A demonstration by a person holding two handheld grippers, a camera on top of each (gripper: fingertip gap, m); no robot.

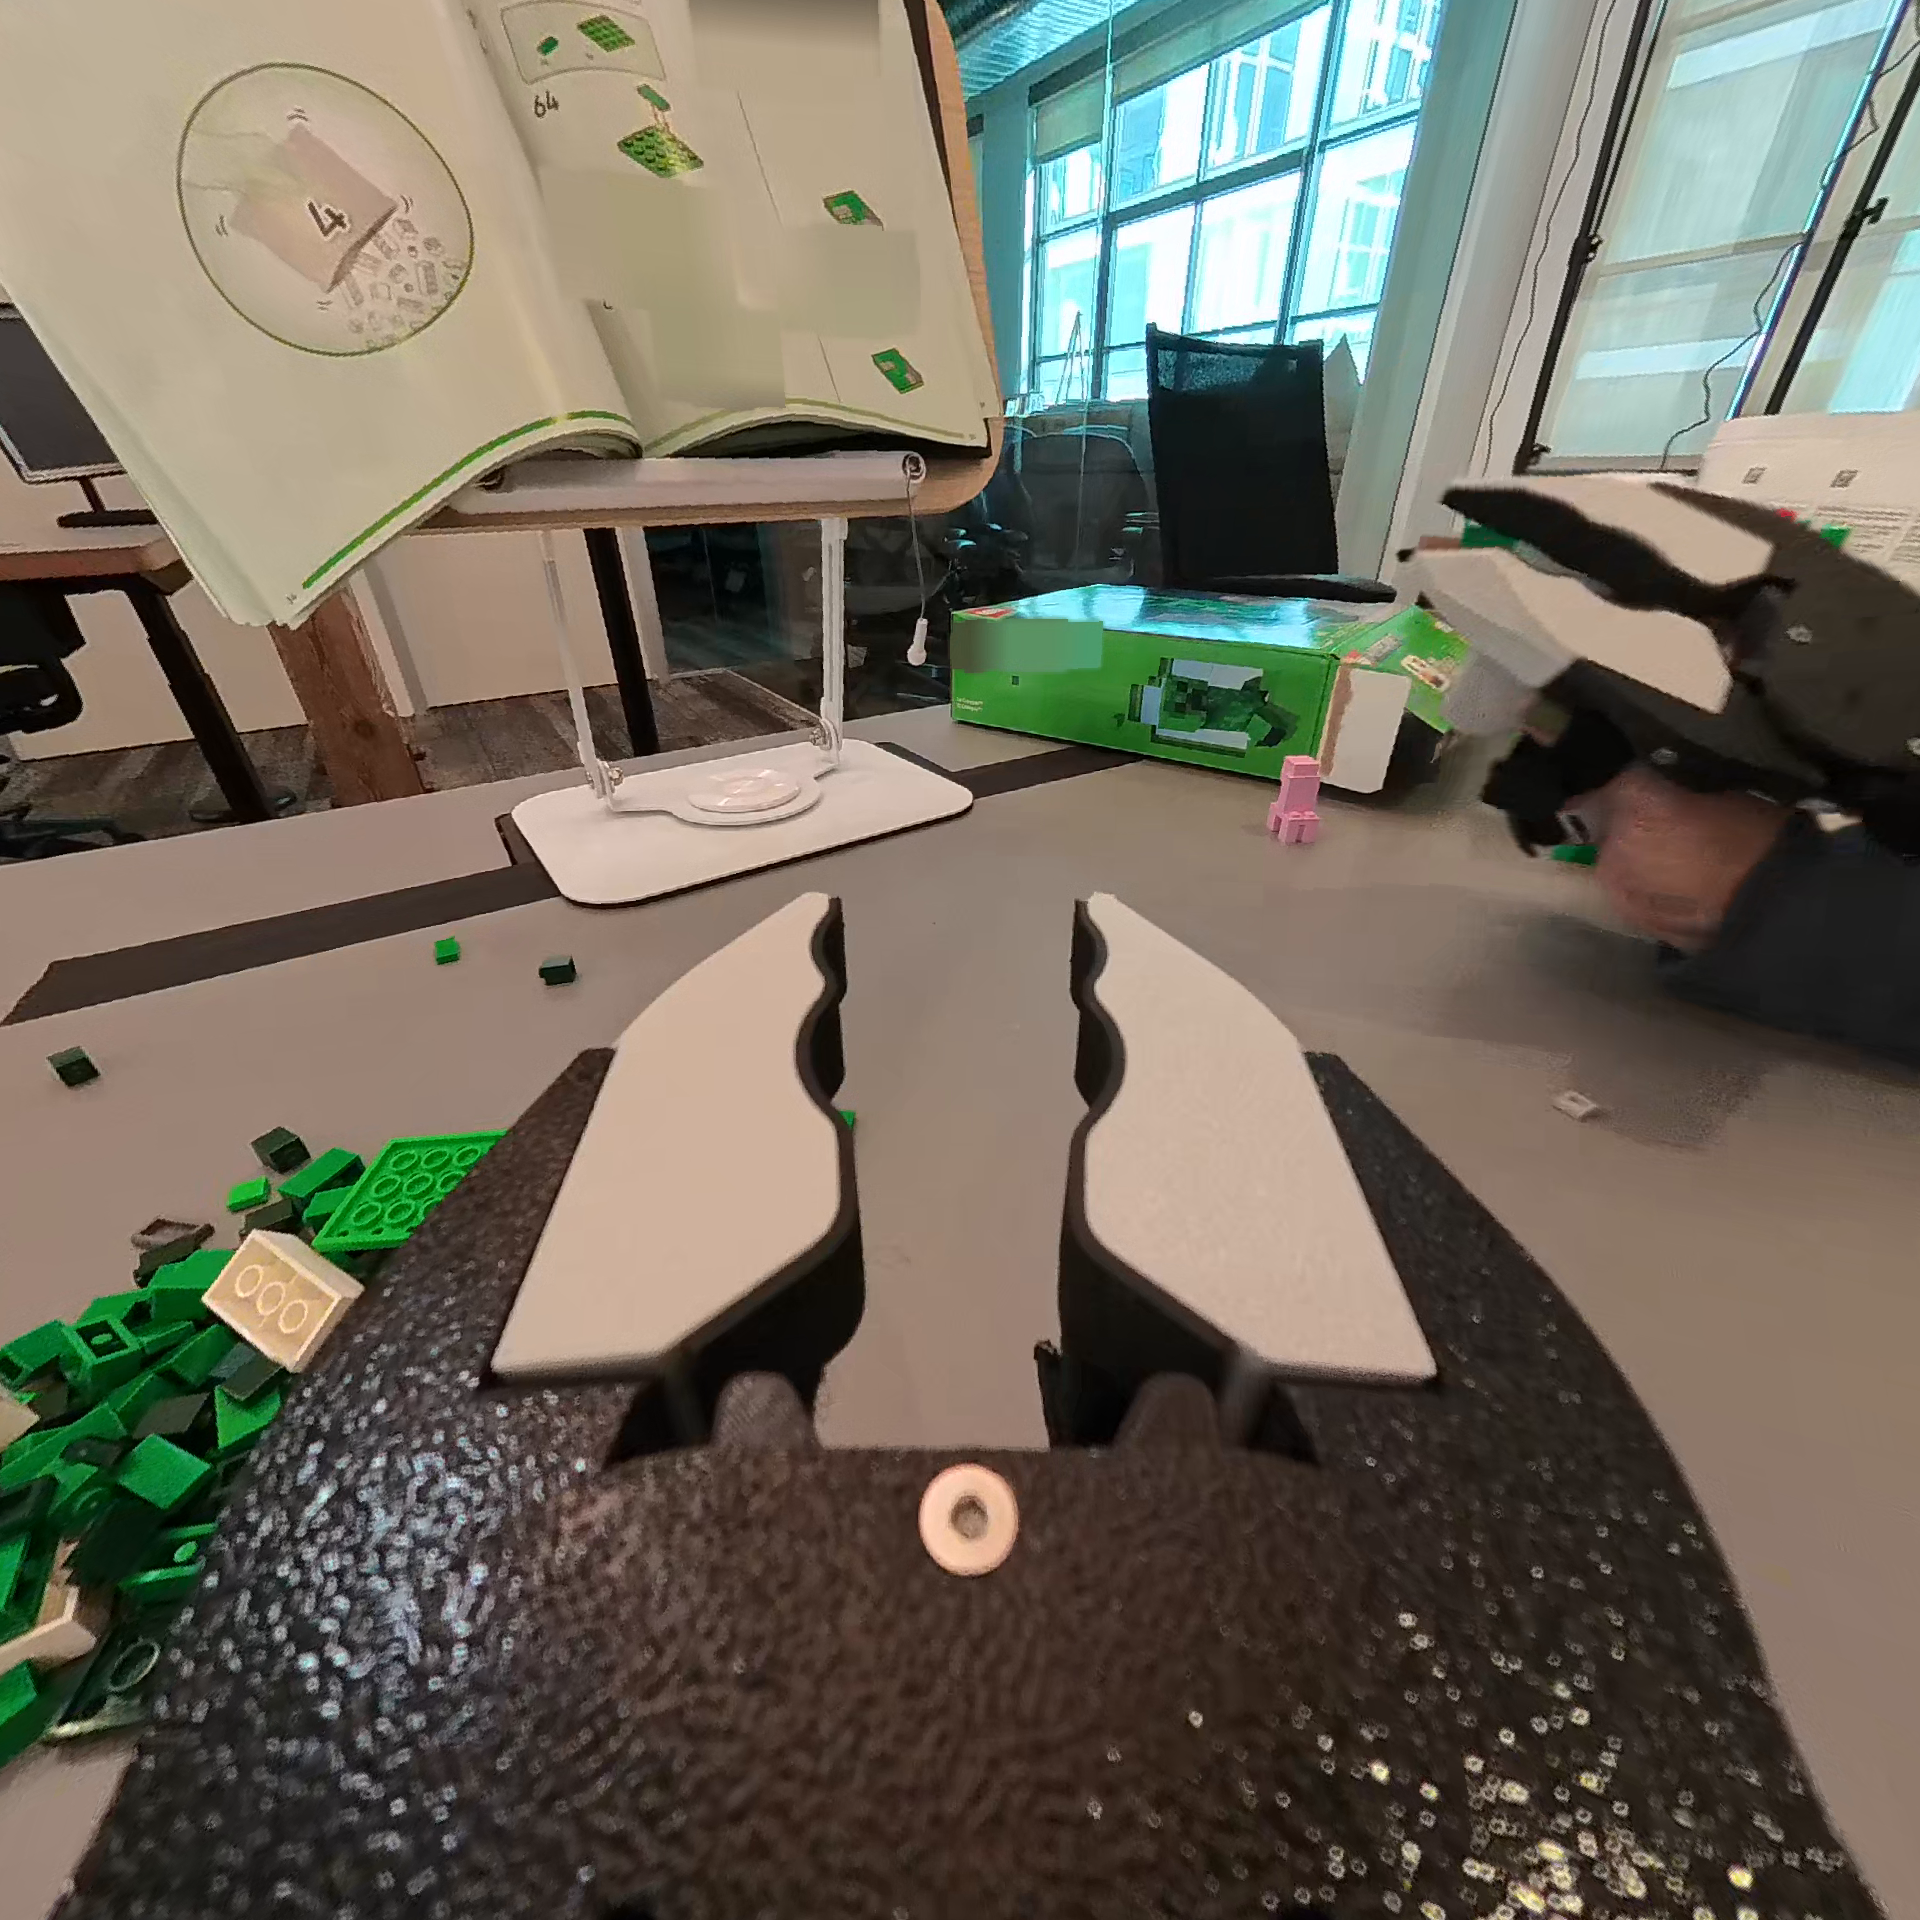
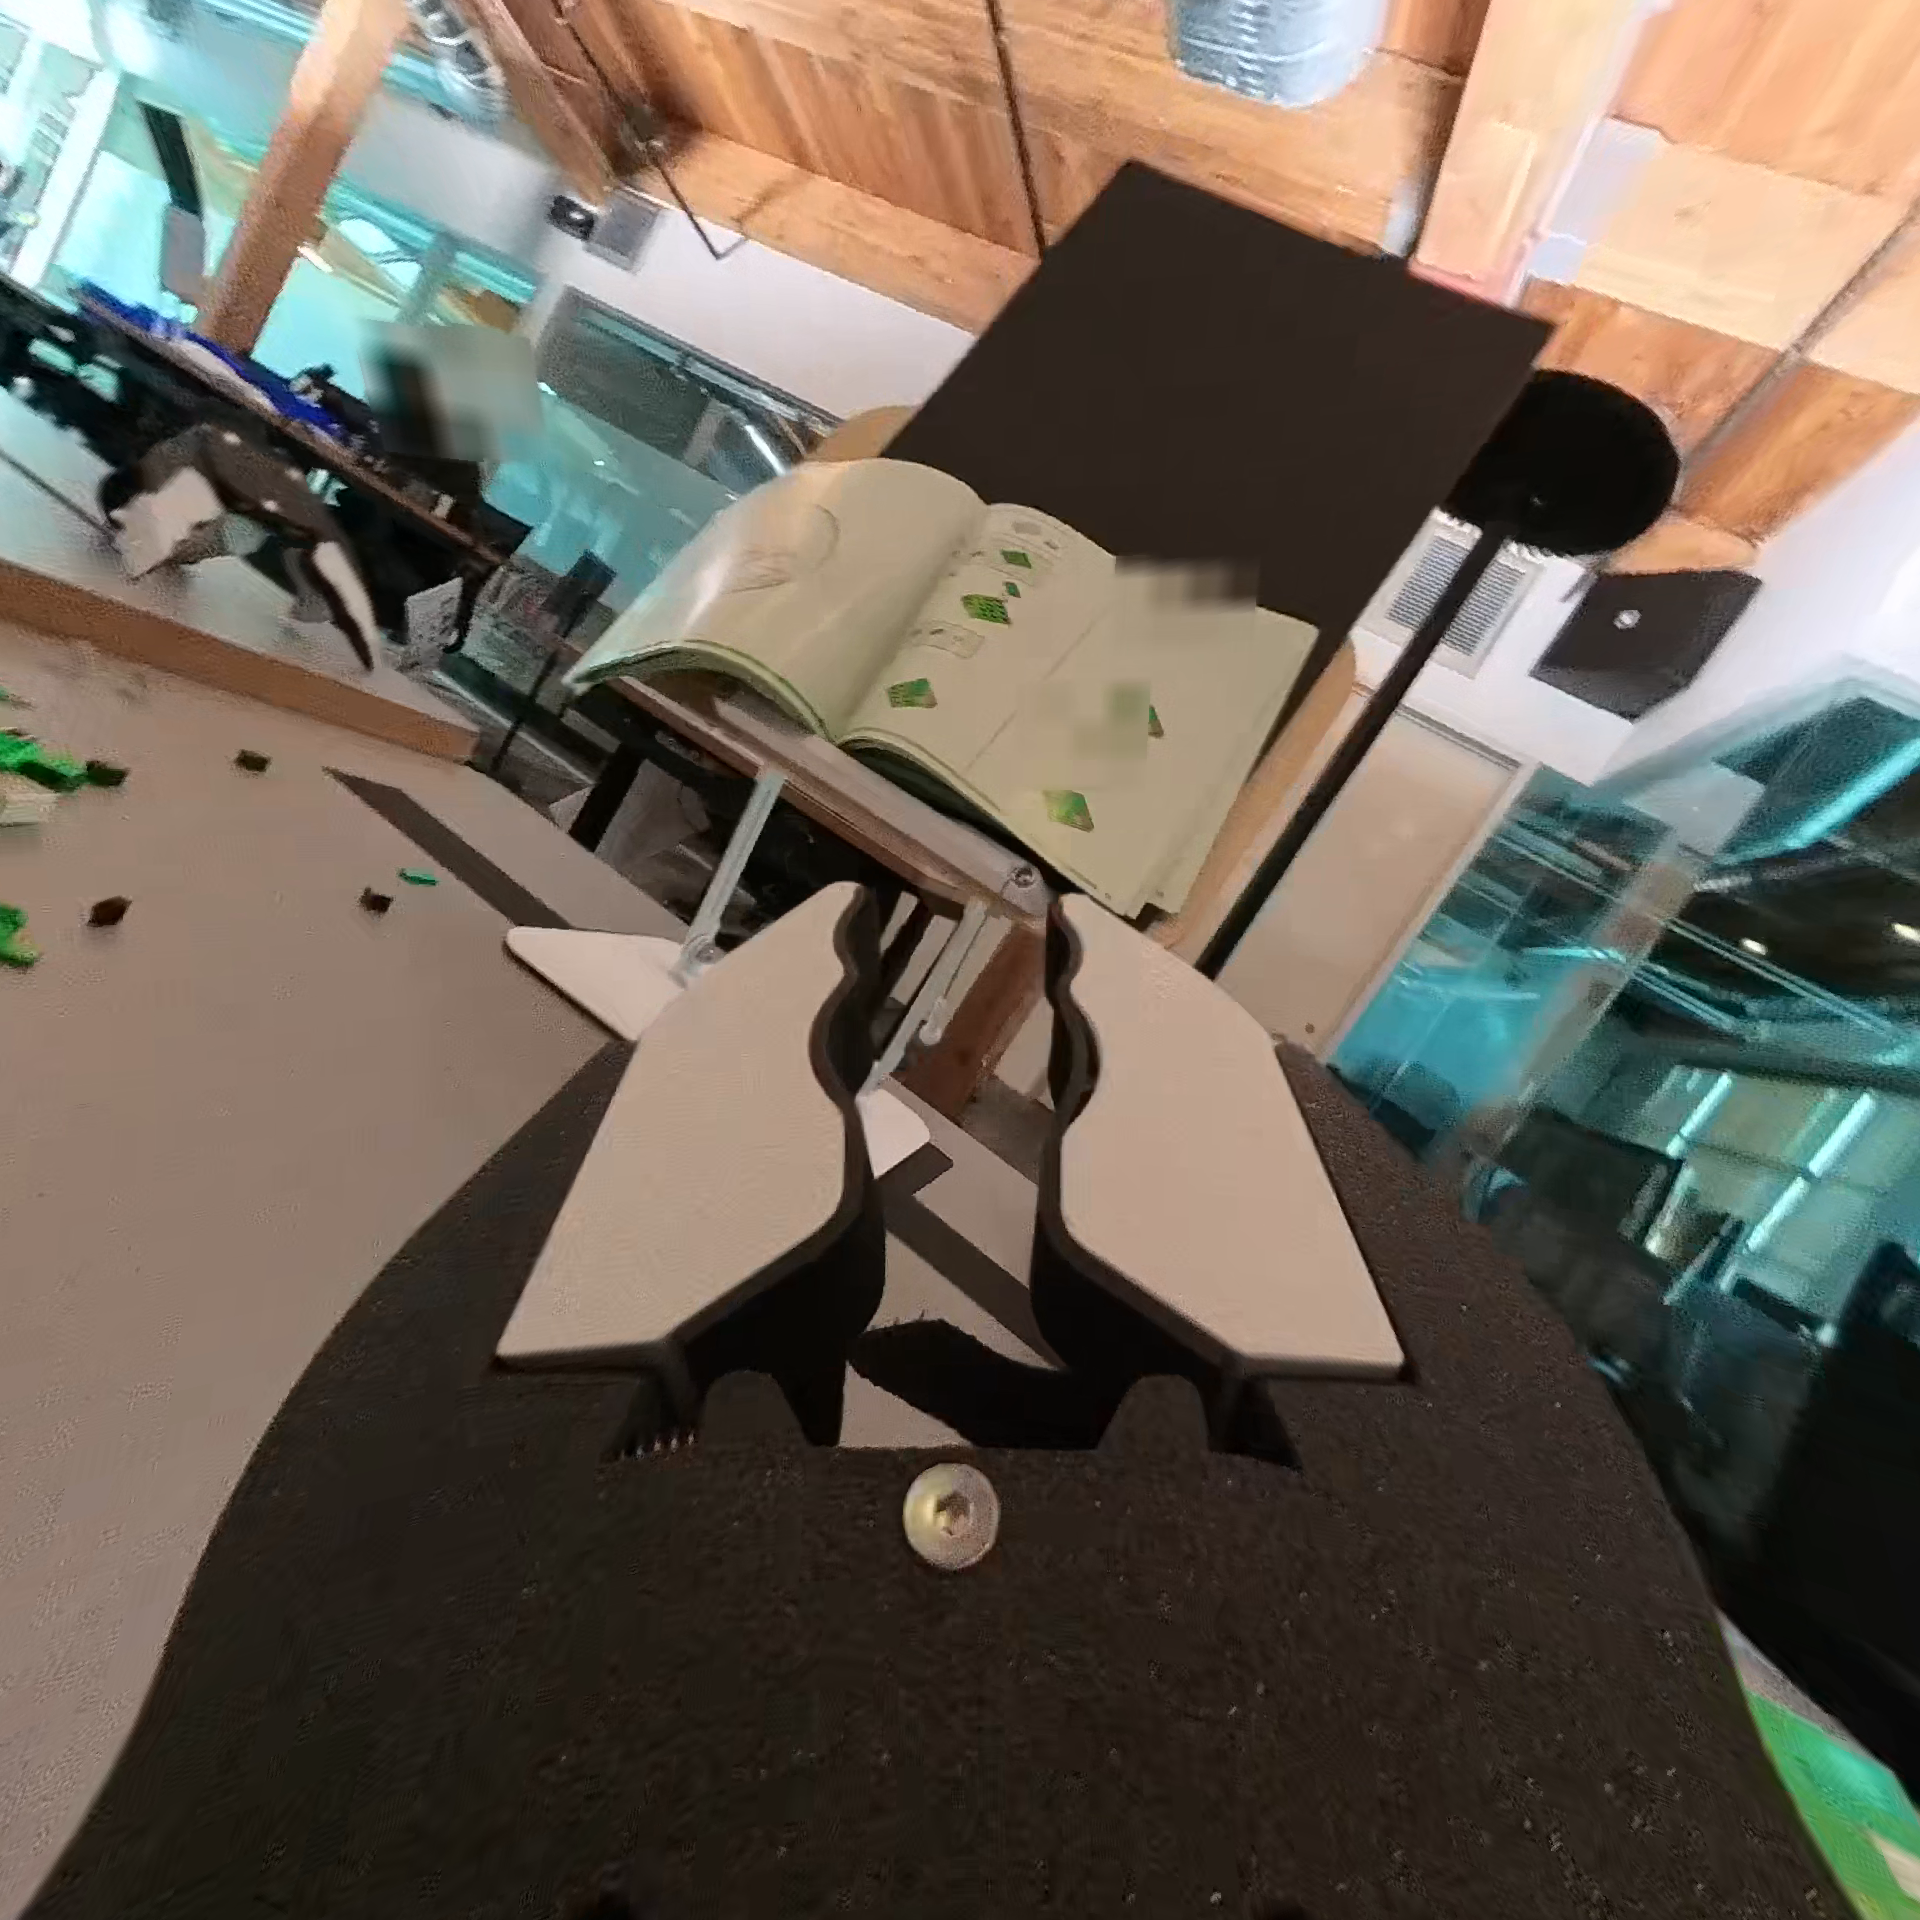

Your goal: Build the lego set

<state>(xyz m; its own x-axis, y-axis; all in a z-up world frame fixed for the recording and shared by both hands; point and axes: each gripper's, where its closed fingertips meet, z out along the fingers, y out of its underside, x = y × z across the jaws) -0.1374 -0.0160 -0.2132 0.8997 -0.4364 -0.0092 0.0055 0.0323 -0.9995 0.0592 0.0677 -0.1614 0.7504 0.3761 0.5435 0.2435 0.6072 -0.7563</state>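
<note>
My left gripper (image 1: 956, 925) is open and empty, low over the grey table (image 1: 1143, 1039). A pile of green lego pieces (image 1: 114, 1403) lies to its left, with a bright green square plate (image 1: 410, 1184) and a white brick (image 1: 281, 1299) on the pile. My right gripper (image 2: 956, 925) is open and empty, tilted up and pointing at the open instruction book (image 2: 935, 686) on its stand. The right gripper also shows in the left wrist view (image 1: 1444, 530), held up by a hand at the right. The left gripper shows far left in the right wrist view (image 2: 343, 623).
The instruction book (image 1: 416, 229) sits on a white stand (image 1: 748, 810) at the table's back. A green lego box (image 1: 1184, 675) lies at the back right, with a small pink figure (image 1: 1294, 800) in front of it. Loose small green pieces (image 1: 556, 968) are scattered left of centre. The white brick (image 1: 281, 1299) lies some 15 centimeters from my left tips, 35 centimeters from my right tips.
</note>
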